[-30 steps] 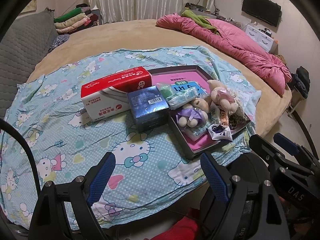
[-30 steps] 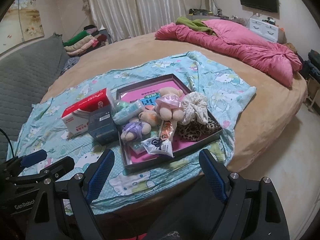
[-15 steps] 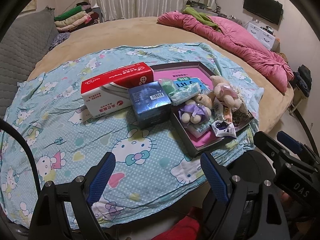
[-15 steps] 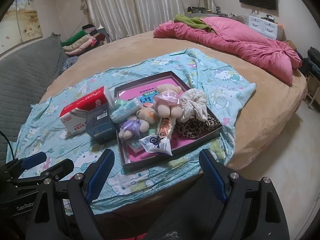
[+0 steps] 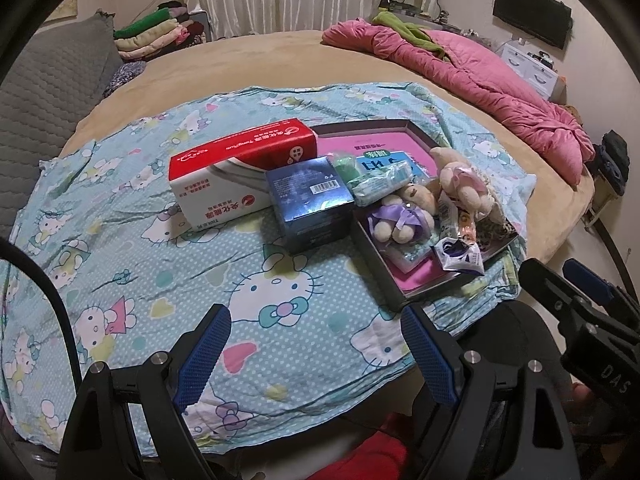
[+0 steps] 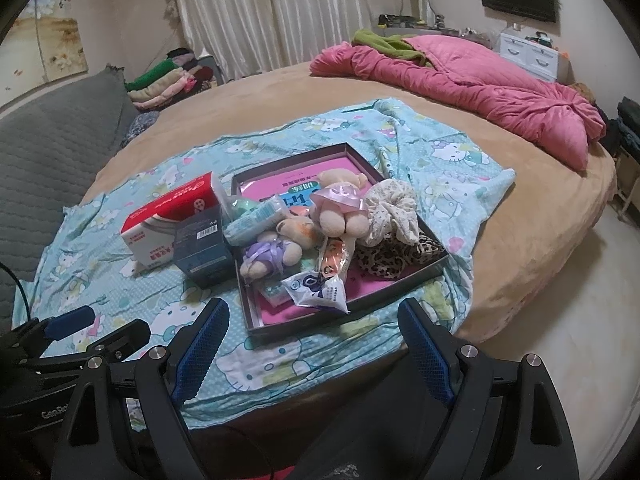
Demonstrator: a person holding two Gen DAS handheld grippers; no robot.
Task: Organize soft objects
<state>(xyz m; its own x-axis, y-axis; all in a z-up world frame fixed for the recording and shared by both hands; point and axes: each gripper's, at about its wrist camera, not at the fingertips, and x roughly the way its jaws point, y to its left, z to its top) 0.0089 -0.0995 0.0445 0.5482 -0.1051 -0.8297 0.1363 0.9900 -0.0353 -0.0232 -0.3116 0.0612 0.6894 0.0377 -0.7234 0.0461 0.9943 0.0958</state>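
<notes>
A dark shallow tray (image 6: 434,270) with a pink floor lies on a cartoon-cat sheet (image 5: 120,264). In it sit a purple-dressed plush bear (image 6: 268,254), a pink-hatted plush (image 6: 340,212), a floral scrunchie (image 6: 390,208), a leopard-print cloth (image 6: 394,258), a tissue pack (image 6: 256,220) and snack packets (image 6: 316,292). Left of the tray stand a red-and-white tissue box (image 5: 236,172) and a blue box (image 5: 310,204). My left gripper (image 5: 316,350) is open near the sheet's front edge. My right gripper (image 6: 310,346) is open in front of the tray. Neither holds anything.
A pink quilt (image 6: 480,80) is heaped at the back right of the round tan bed (image 6: 532,216). Folded clothes (image 6: 168,80) and a grey quilted headboard (image 6: 48,136) are at the back left. Bare floor (image 6: 580,300) lies to the right.
The left view has shifted slightly, with the bed's contents sitting a little lower in it. The right view is nearly unchanged. Both grippers stay open.
</notes>
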